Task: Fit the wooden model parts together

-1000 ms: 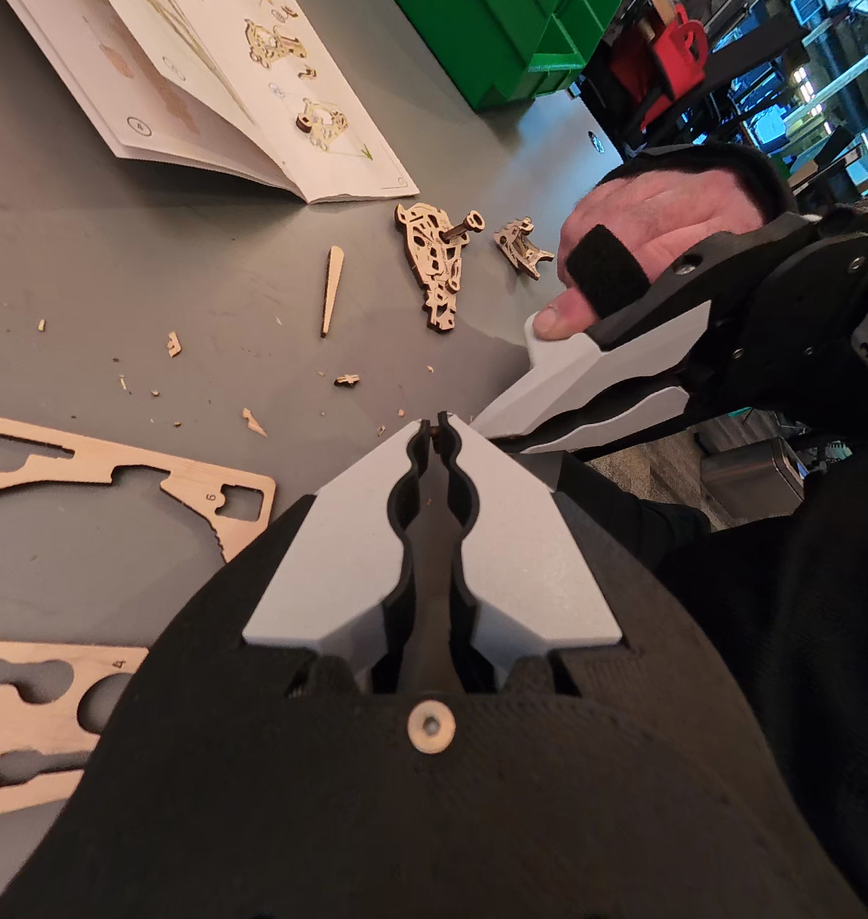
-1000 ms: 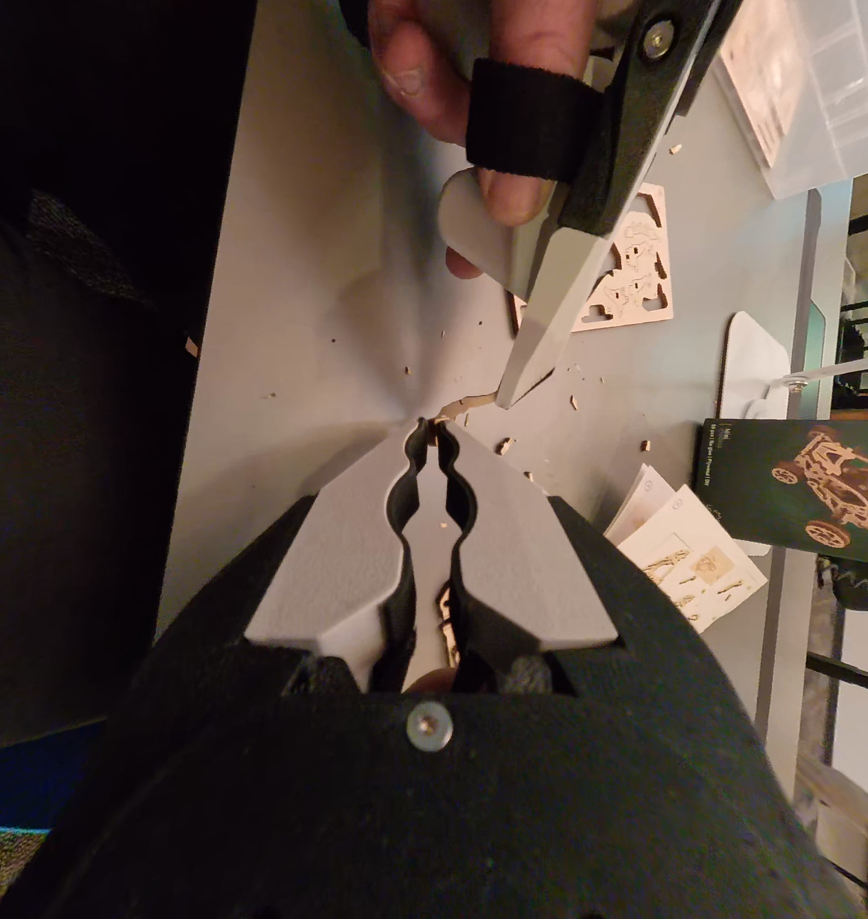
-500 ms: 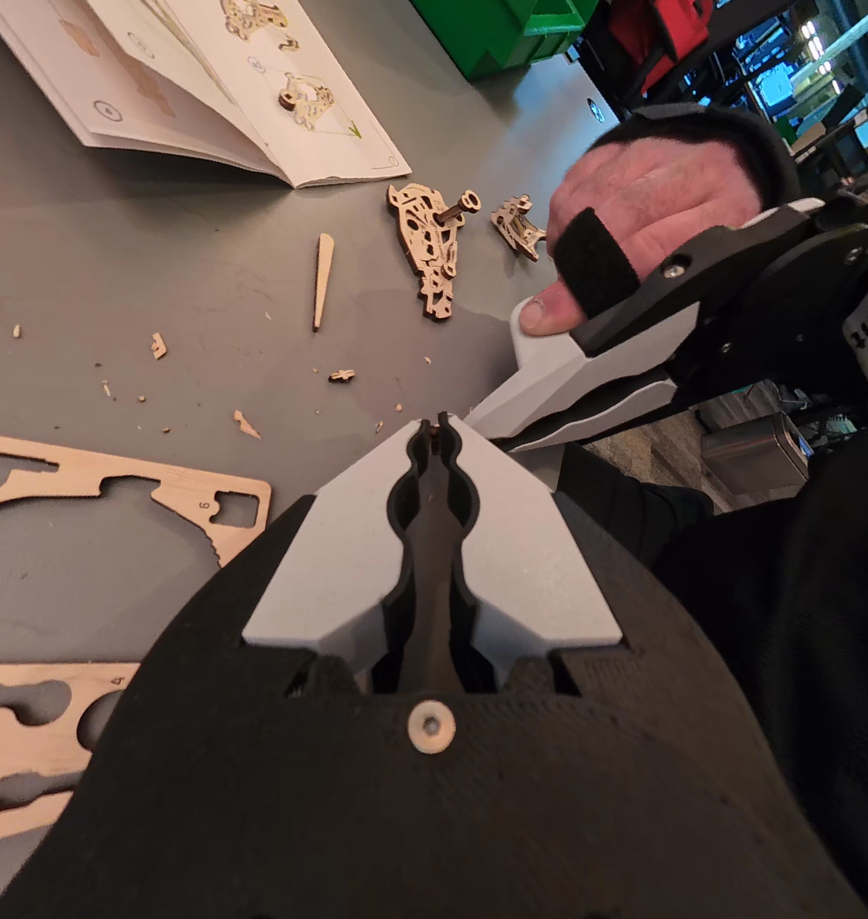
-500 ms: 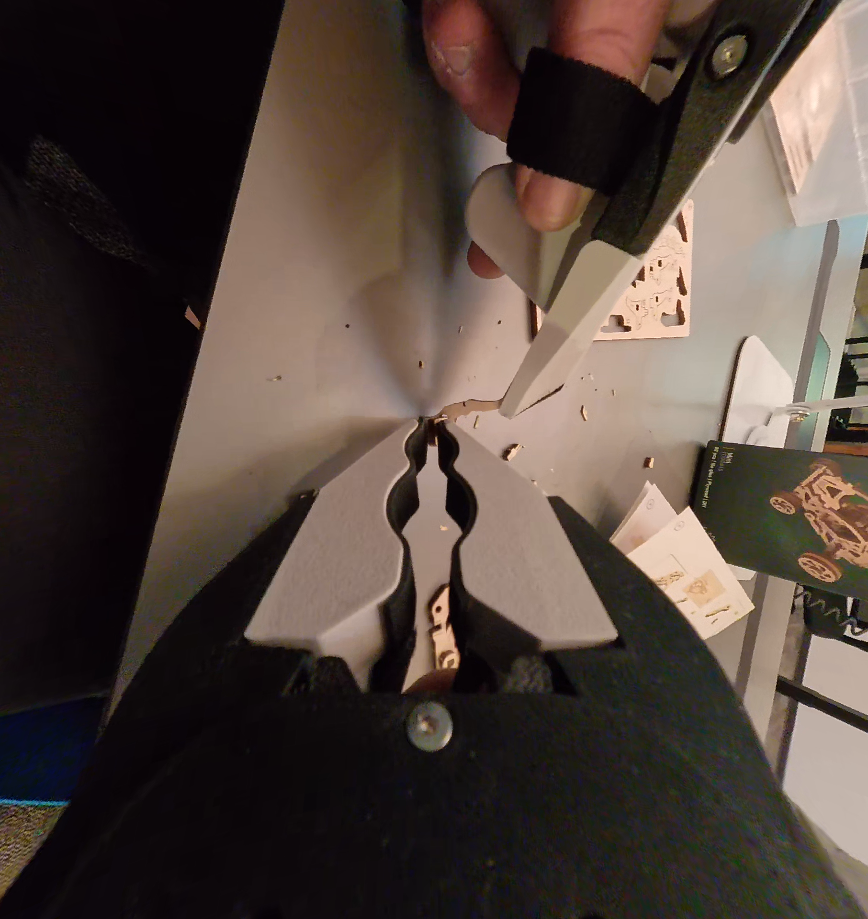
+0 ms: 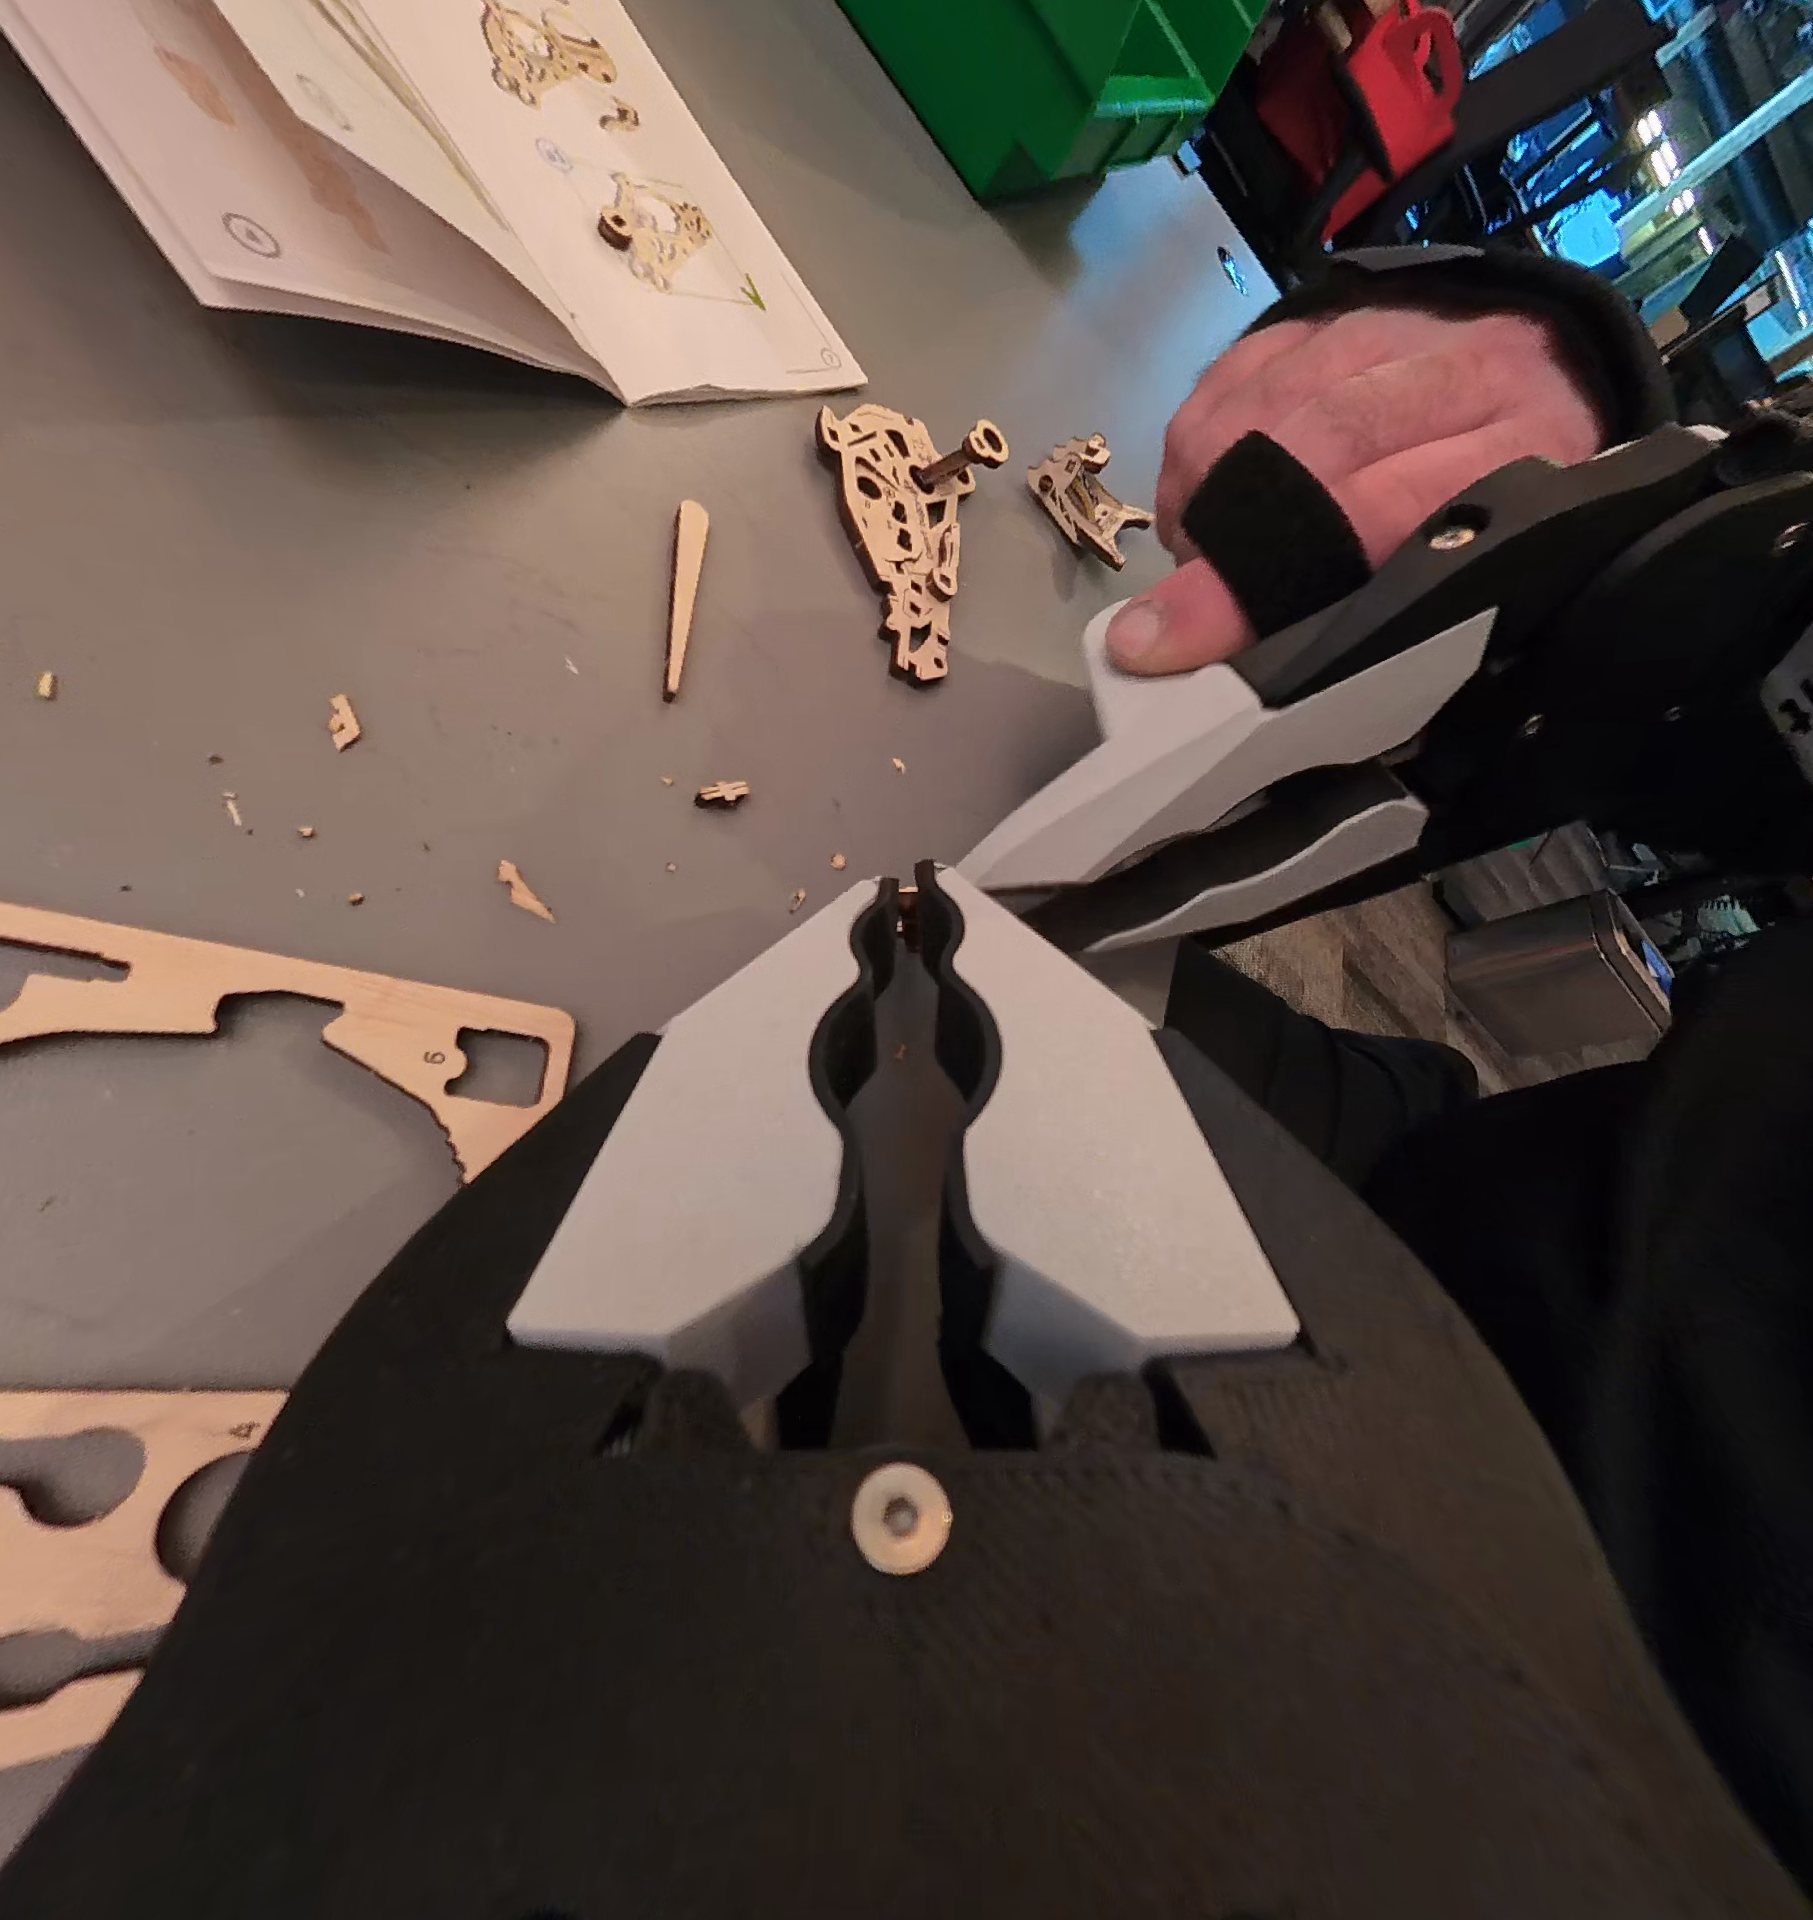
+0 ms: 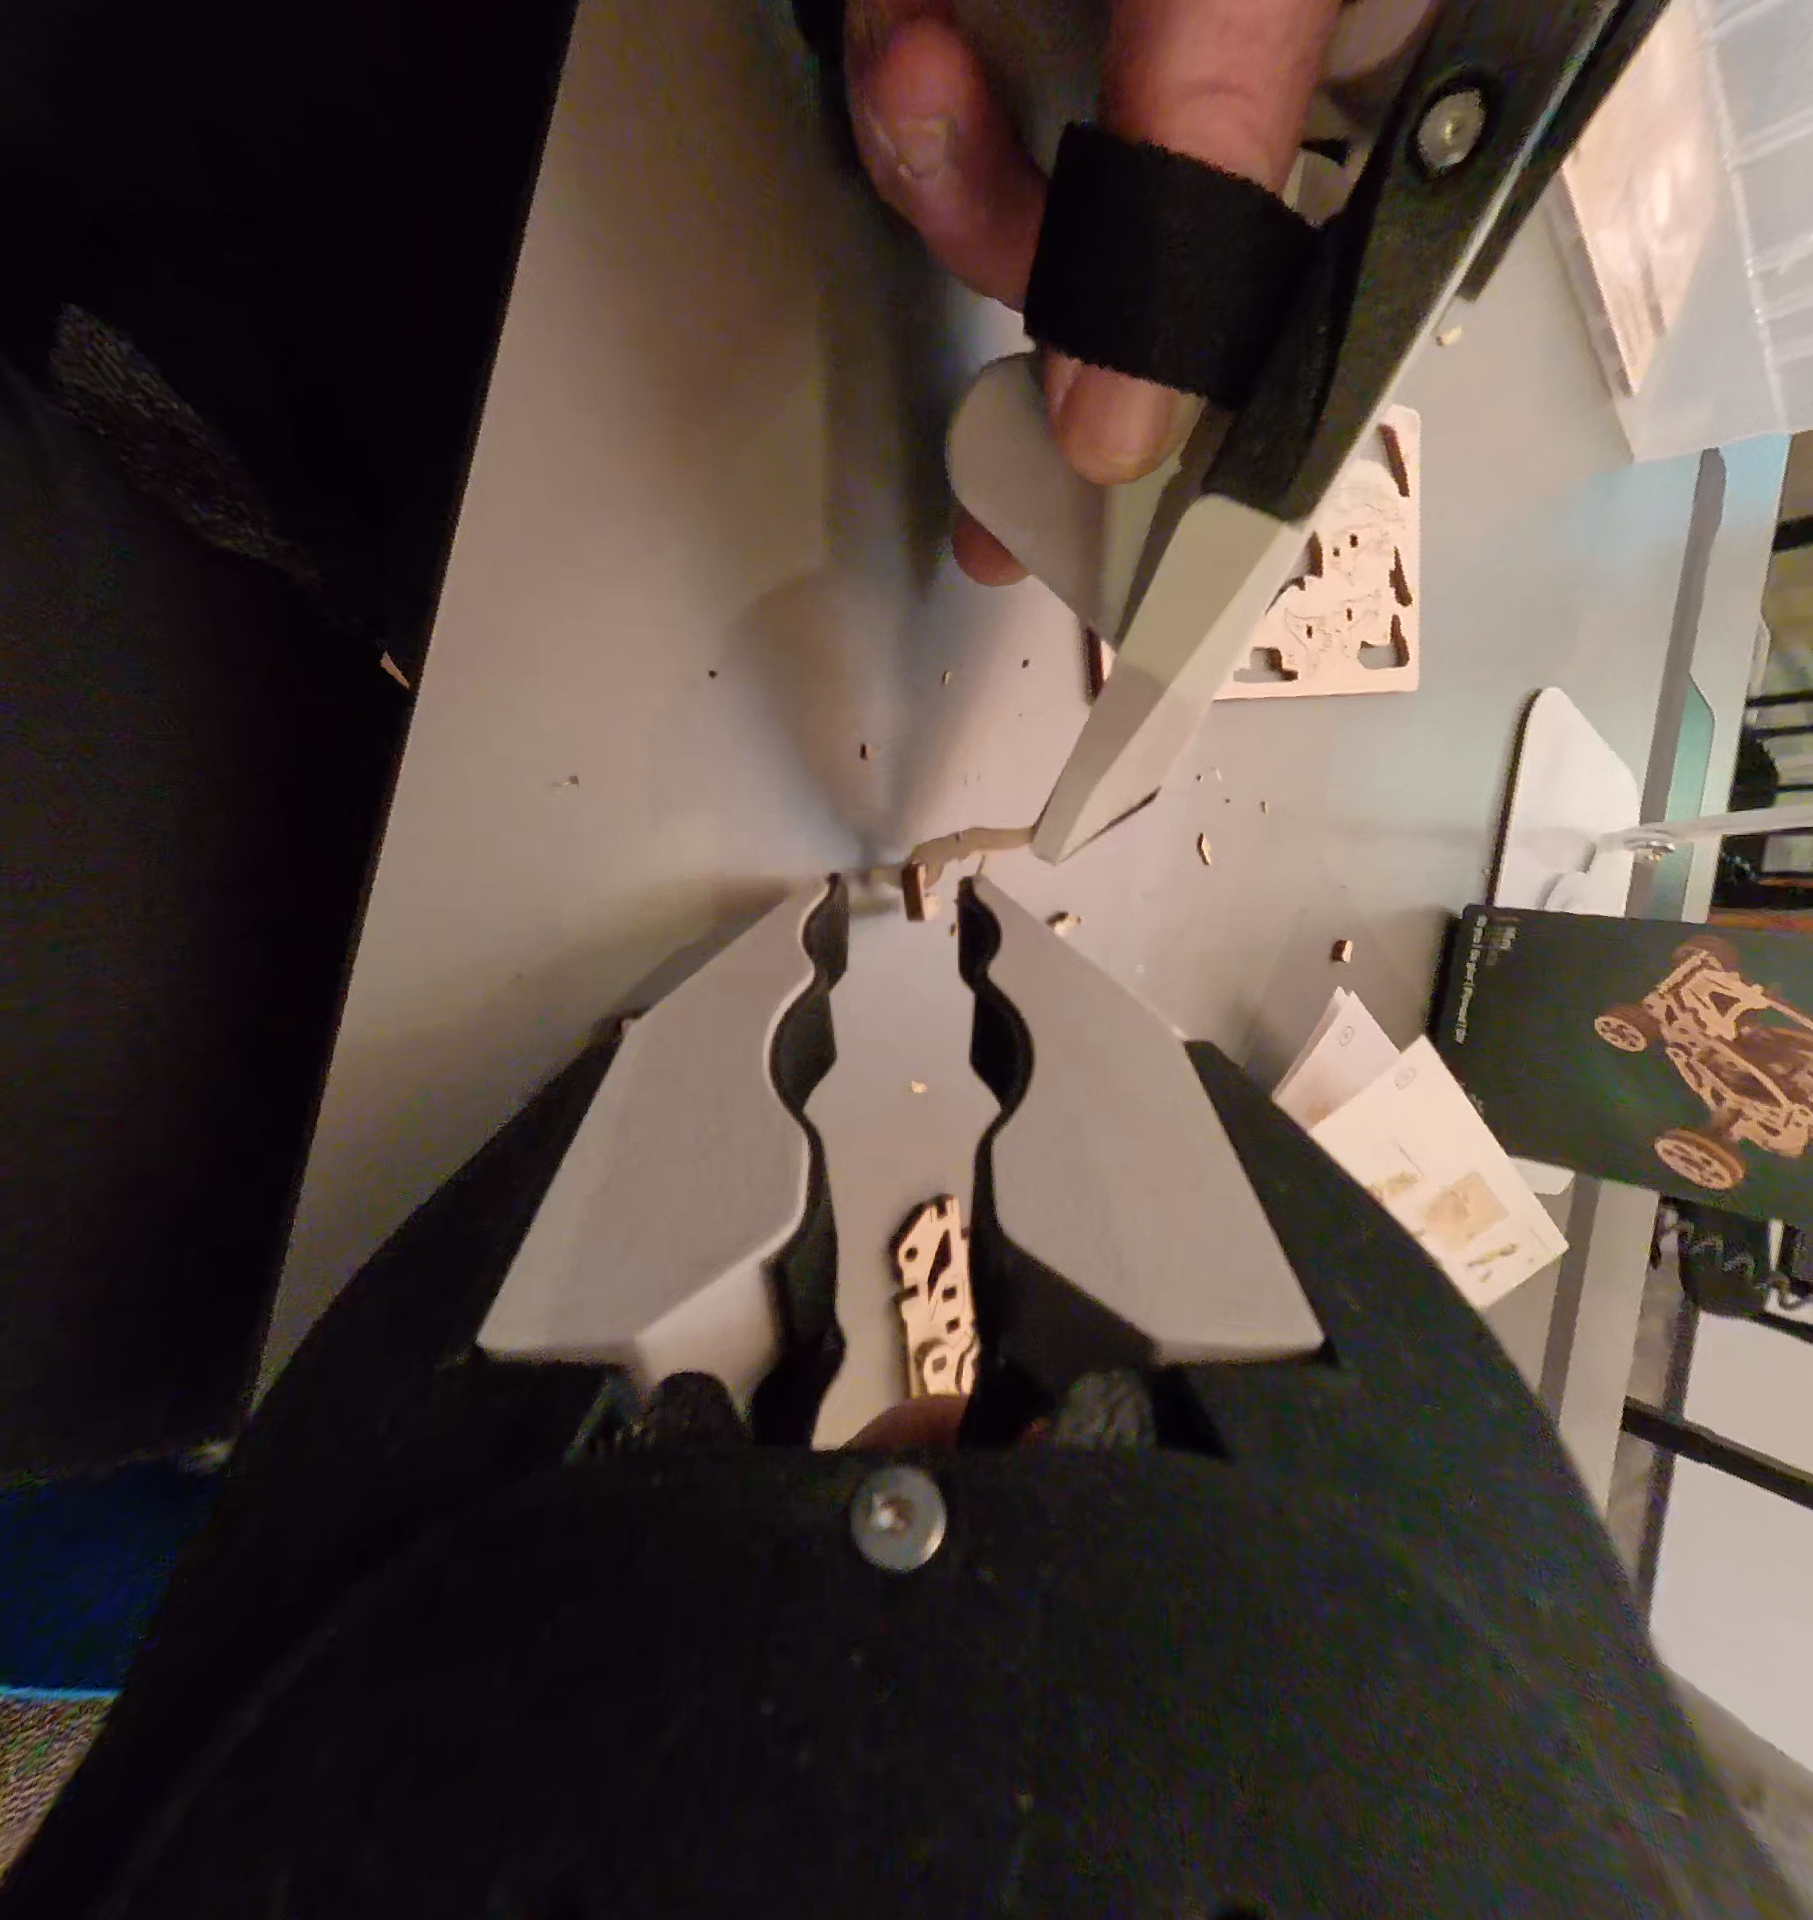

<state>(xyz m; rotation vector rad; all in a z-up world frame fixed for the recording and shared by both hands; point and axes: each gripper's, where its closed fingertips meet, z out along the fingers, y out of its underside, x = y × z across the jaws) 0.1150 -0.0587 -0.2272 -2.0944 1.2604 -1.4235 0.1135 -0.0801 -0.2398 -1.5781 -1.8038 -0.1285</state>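
My left gripper is shut on a thin, flat wooden part and holds it over the grey table. In the right wrist view the left gripper comes in from the upper right, with the thin part sticking out of its tip. A small wooden block sits on that part's end. My right gripper is open, its pads standing apart on either side of the block without touching it. The right gripper also shows in the left wrist view, right beside my left fingertips.
A wooden subassembly with a peg, a smaller one, a wooden sliver and an open instruction booklet lie ahead. Cut-out sheets lie to the left. A dark model box, another sheet and wood chips also lie around.
My right gripper was shut on the small block at the end of the thin part and has now opened. The block stays on the part held by my left gripper.
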